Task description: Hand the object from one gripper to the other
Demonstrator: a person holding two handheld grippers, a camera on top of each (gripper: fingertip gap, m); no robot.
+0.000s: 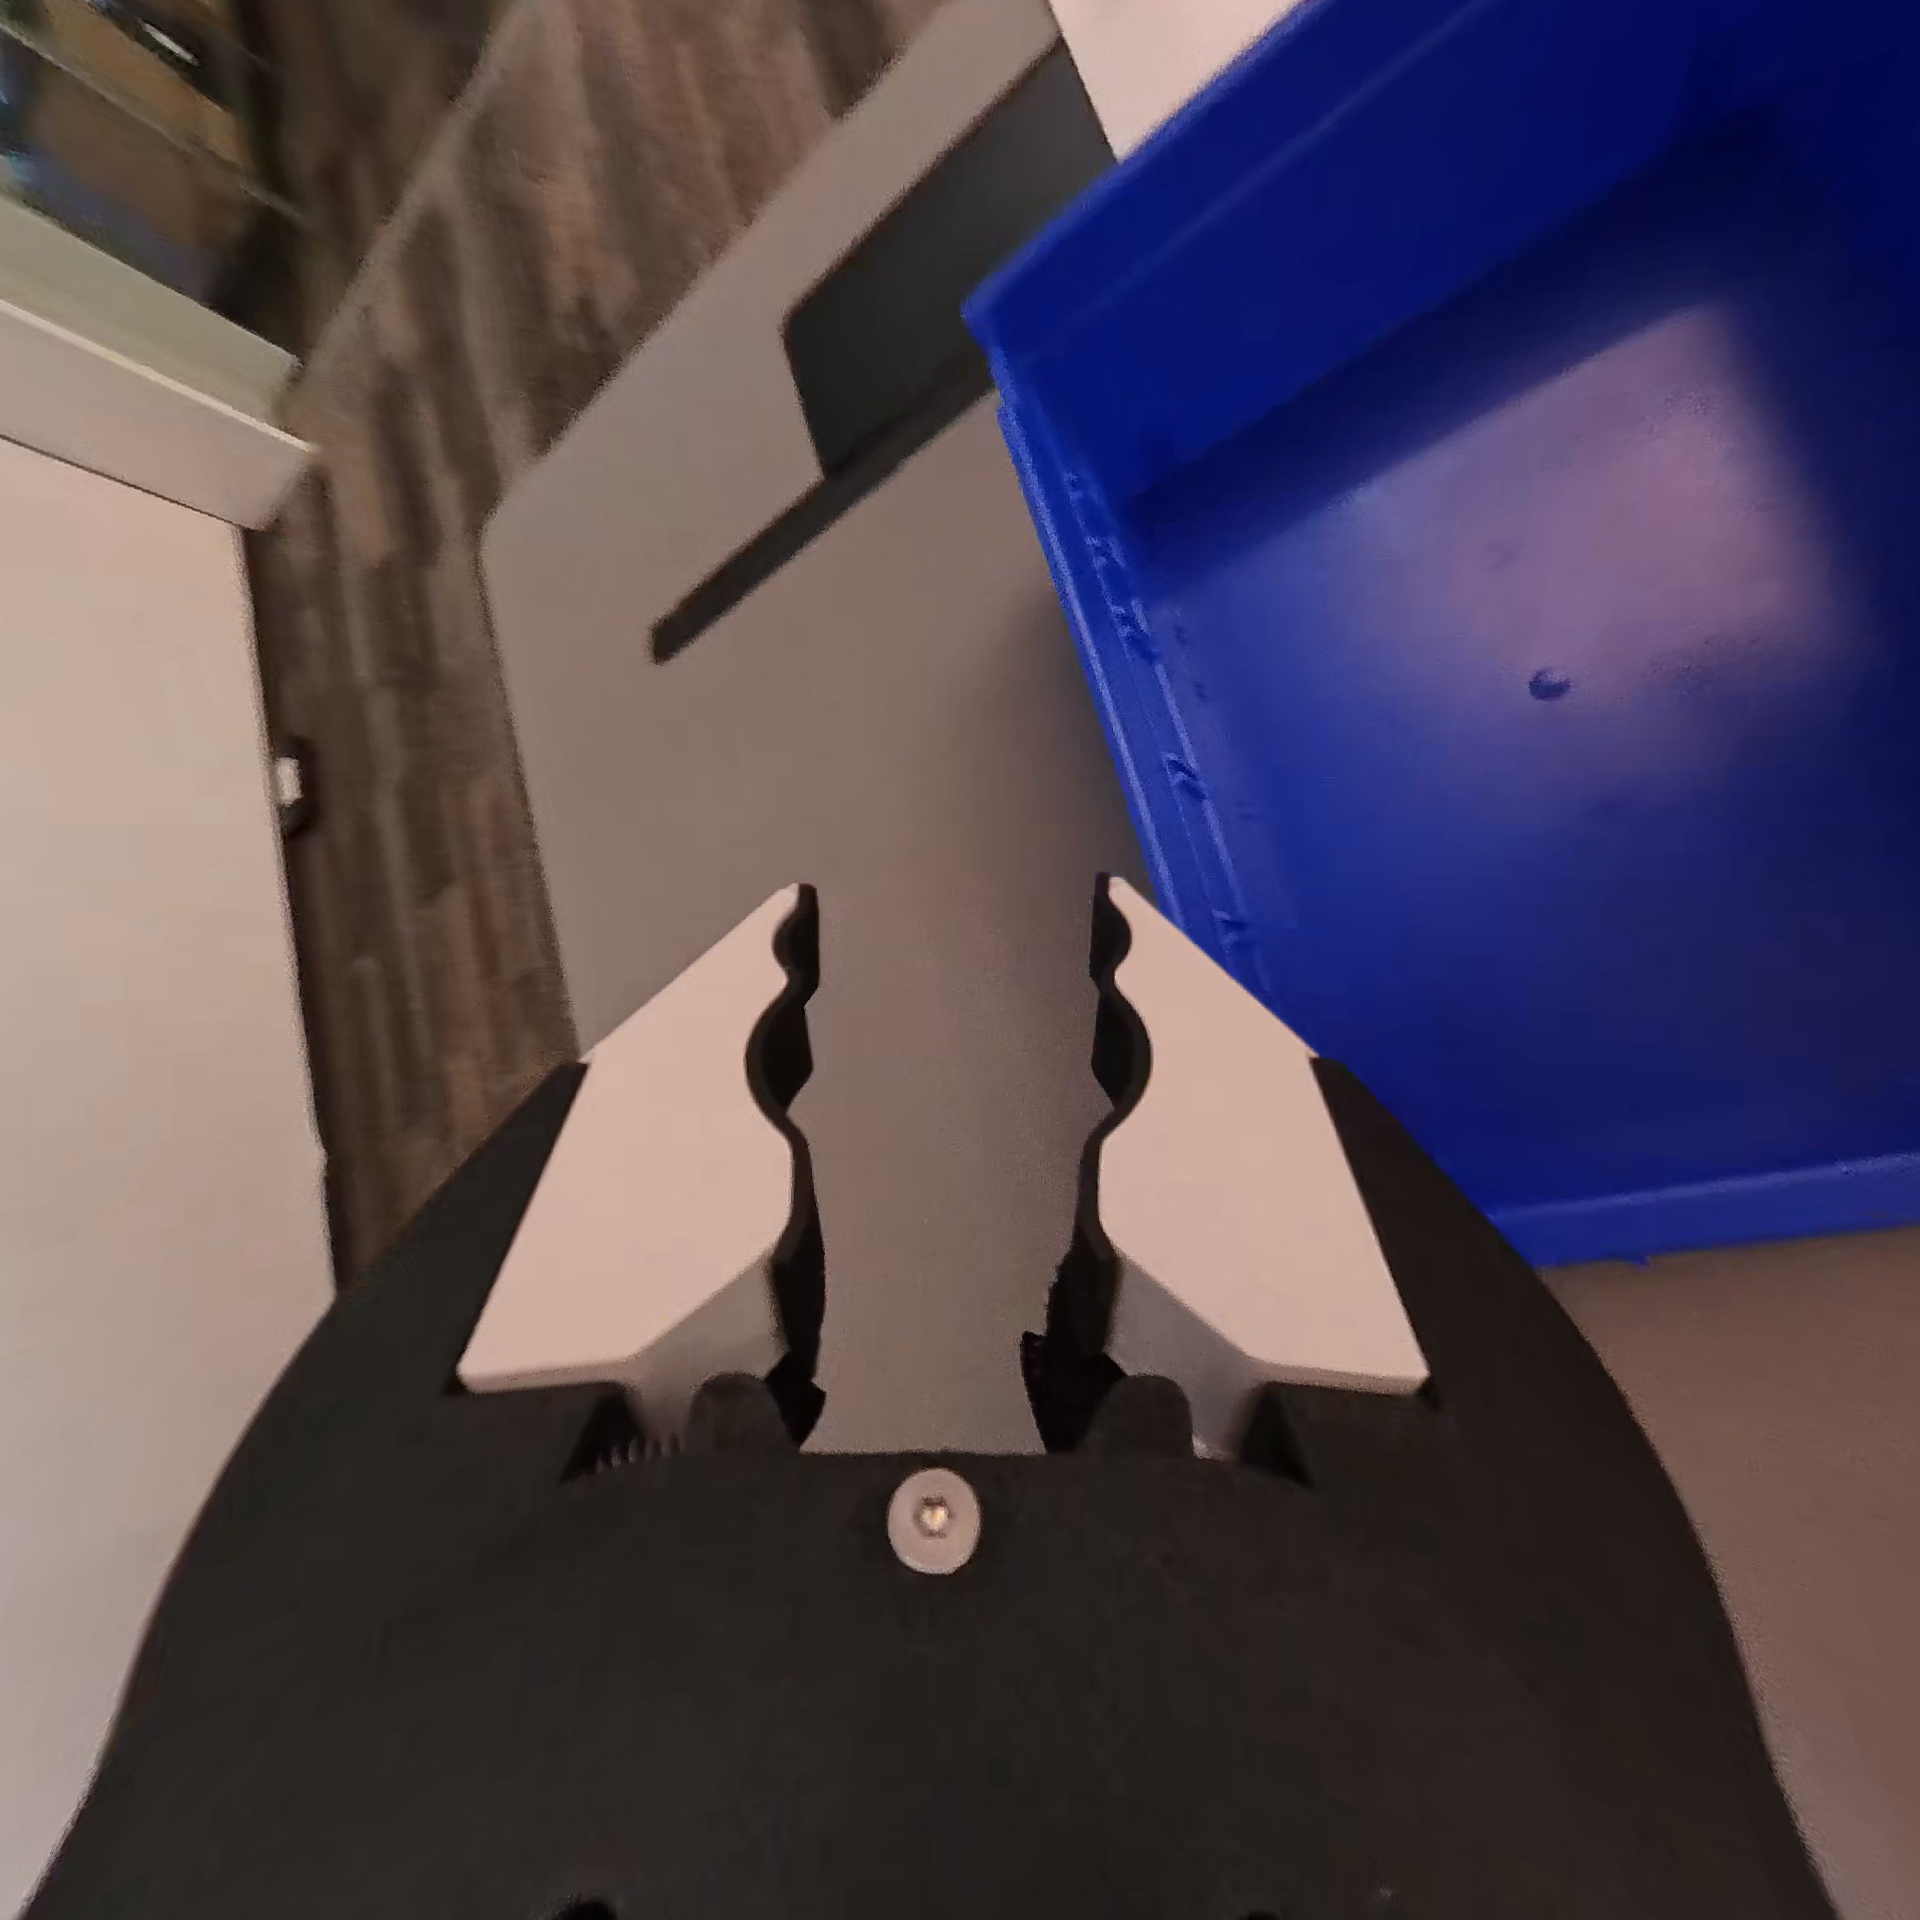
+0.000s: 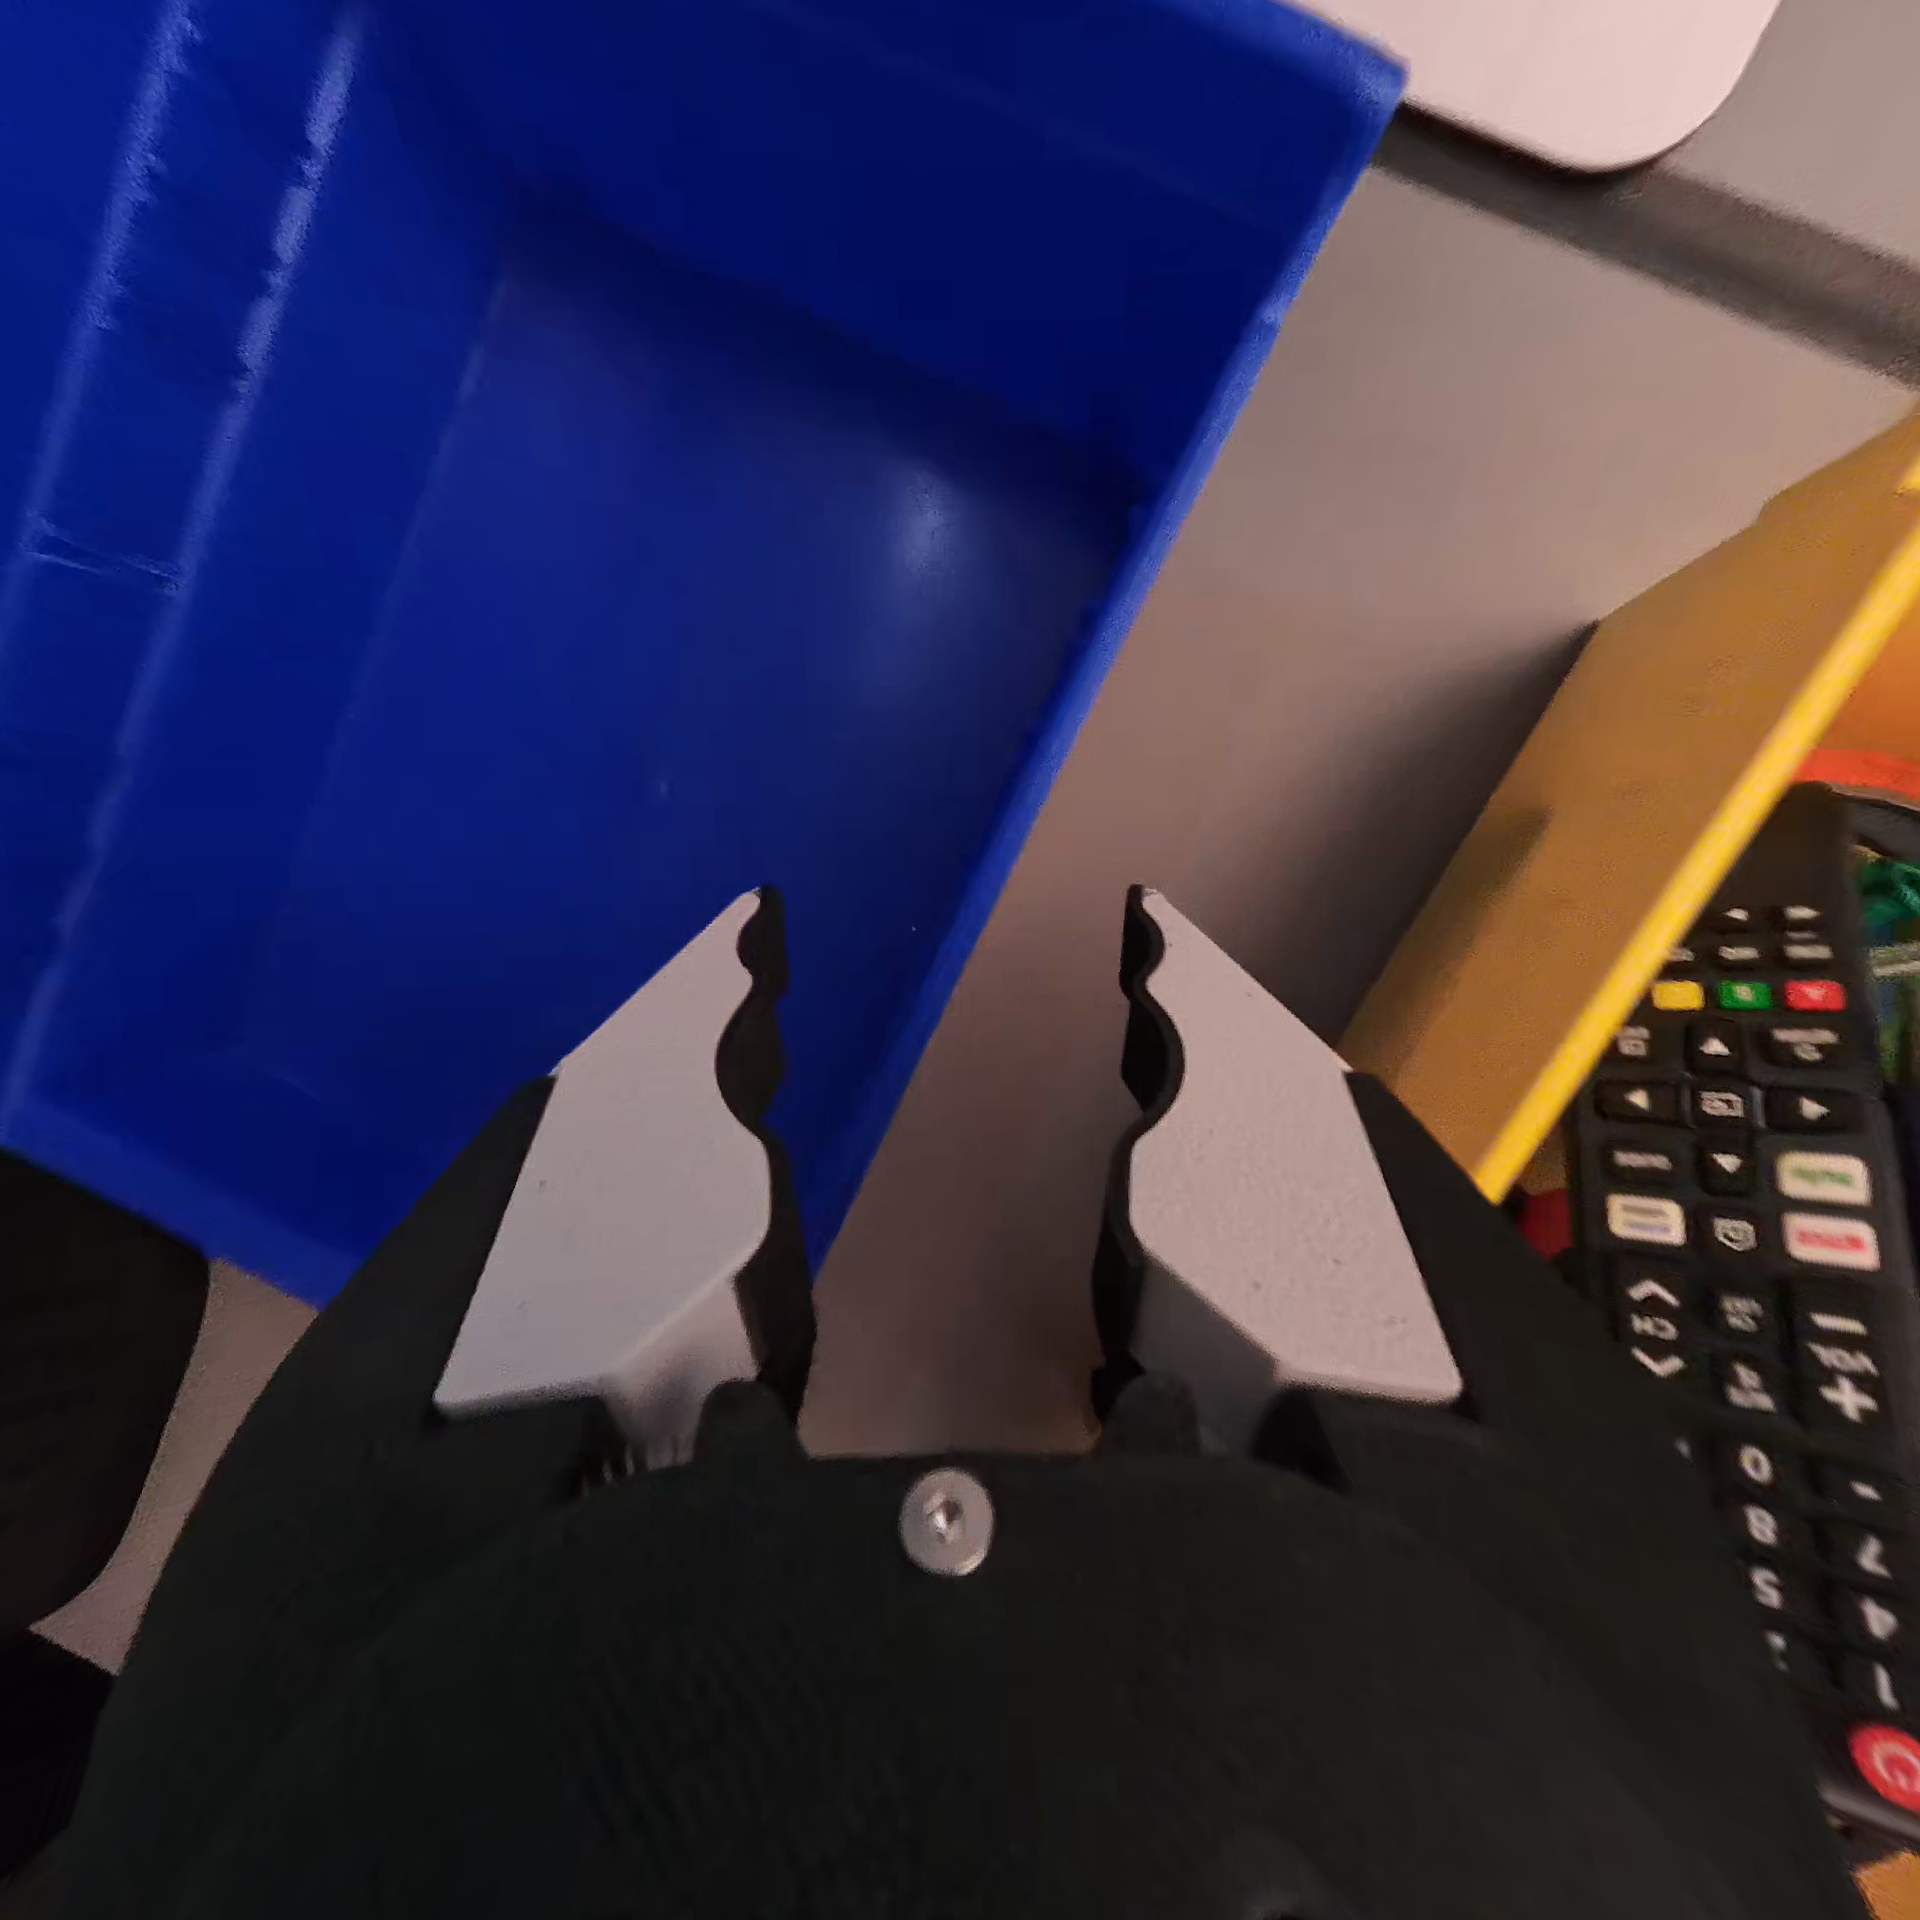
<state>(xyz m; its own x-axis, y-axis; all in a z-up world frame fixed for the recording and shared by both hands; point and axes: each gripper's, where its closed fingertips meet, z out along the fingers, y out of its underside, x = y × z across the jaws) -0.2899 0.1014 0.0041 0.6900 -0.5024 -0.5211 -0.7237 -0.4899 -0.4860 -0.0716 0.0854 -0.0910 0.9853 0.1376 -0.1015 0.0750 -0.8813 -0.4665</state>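
Observation:
My left gripper (image 1: 956, 894) is open and empty, above the grey table (image 1: 914, 727) just left of an empty blue bin (image 1: 1507, 644). My right gripper (image 2: 951, 899) is open and empty, over the right rim of the same blue bin (image 2: 644, 582). A black remote control (image 2: 1756, 1247) with coloured buttons lies in a yellow bin (image 2: 1662, 748) to the right of the right gripper. Neither gripper shows in the other's view.
A black flat piece (image 1: 883, 353) lies on the table beyond the left gripper. The table edge and patterned carpet (image 1: 416, 623) are to the left. A white rounded object (image 2: 1558, 73) sits at the far right corner. Other items in the yellow bin are blurred. The left gripper is farther from the black remote control (image 2: 1756, 1247), some 35 cm, than the right, some 12 cm.

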